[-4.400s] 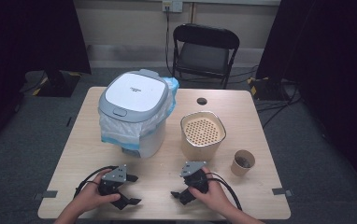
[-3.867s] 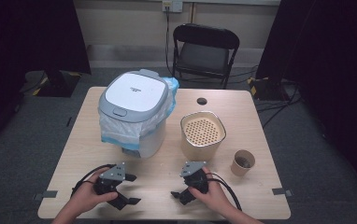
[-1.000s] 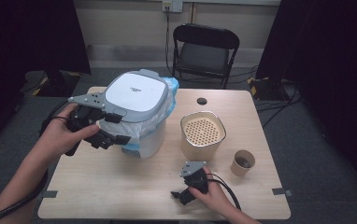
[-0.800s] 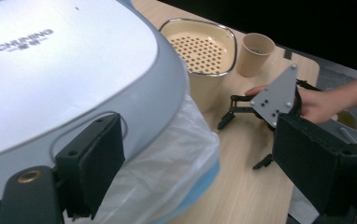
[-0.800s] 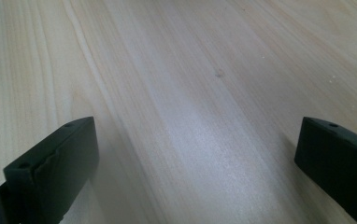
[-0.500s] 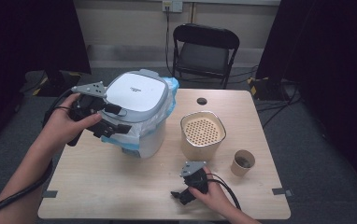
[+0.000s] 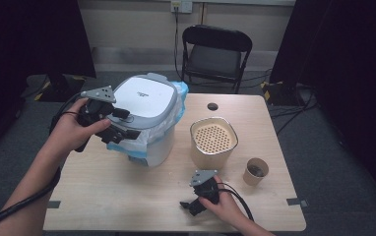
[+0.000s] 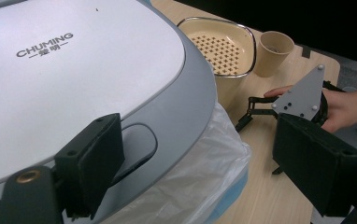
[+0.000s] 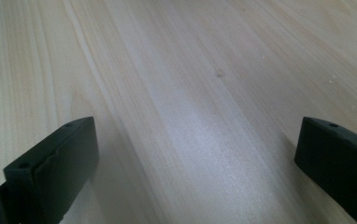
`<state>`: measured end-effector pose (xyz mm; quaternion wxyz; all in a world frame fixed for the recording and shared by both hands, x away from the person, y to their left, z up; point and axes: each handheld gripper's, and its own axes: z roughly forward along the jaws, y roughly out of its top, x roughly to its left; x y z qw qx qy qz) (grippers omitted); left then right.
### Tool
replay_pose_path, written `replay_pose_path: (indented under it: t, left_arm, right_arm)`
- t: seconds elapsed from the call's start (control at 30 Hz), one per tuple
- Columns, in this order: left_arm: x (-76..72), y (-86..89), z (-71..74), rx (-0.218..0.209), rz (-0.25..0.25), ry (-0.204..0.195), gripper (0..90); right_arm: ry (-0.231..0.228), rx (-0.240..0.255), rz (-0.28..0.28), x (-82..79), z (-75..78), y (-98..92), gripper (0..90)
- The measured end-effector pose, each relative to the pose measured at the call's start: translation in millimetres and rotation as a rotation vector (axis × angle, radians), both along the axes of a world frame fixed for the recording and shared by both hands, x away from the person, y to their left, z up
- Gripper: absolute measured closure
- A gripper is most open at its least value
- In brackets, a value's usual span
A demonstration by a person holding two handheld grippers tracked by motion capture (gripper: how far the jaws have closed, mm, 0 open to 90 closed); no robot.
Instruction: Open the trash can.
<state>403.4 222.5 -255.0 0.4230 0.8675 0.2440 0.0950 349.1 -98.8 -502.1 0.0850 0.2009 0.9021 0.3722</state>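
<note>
A: Item one — left gripper (image 7: 122, 132)?
B: Jaws spread wide, nothing between them, at the front edge of the bin lid (image 7: 144, 96); the bin stands at the table's (image 7: 127, 196) left rear.
A: Right gripper (image 7: 188, 206)?
B: Released too — resting on the table's near edge.

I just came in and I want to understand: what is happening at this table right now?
A person holds a gripper in each hand. The left gripper is raised at the front edge of the lidded bin, with its jaws open and one jaw next to the lid's button. The lid is closed. The right gripper rests low on the table, jaws open, holding nothing. A perforated beige container and a paper cup stand untouched.
</note>
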Motion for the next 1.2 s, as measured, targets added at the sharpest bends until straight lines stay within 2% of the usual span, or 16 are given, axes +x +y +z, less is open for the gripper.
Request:
replay_pose_path:
  t: [0.17,0.43,0.77,0.97,1.07,1.13,1.2]
  left_arm:
    - [0.1,-0.3,-0.6,-0.002,0.001,-0.006,16.0]
    - [1.2,2.6,-3.1,-0.035,0.002,-0.004,16.0]
    - [0.8,2.8,-3.5,-0.037,0.009,0.005,16.0]
    - [-0.3,5.3,-6.7,-0.076,0.020,0.019,16.1]
    - [-1.4,6.5,-6.3,-0.057,0.011,0.031,16.1]
    - [-3.3,5.8,-3.3,-0.045,0.012,0.024,16.0]
    - [-4.4,4.2,-1.6,-0.014,0.009,0.030,16.5]
  right_arm:
    - [0.000,0.000,0.000,0.0,0.0,0.0,0.0]
    - [0.000,0.000,0.000,0.0,0.0,0.0,0.0]
    - [0.000,0.000,0.000,0.0,0.0,0.0,0.0]
    - [0.000,0.000,0.000,0.0,0.0,0.0,0.0]
    - [0.000,0.000,0.000,0.1,0.1,0.0,0.0]
    - [-0.001,0.000,0.000,0.0,0.0,0.0,0.0]
    - [-0.001,0.000,0.000,0.0,-0.1,0.0,0.0]
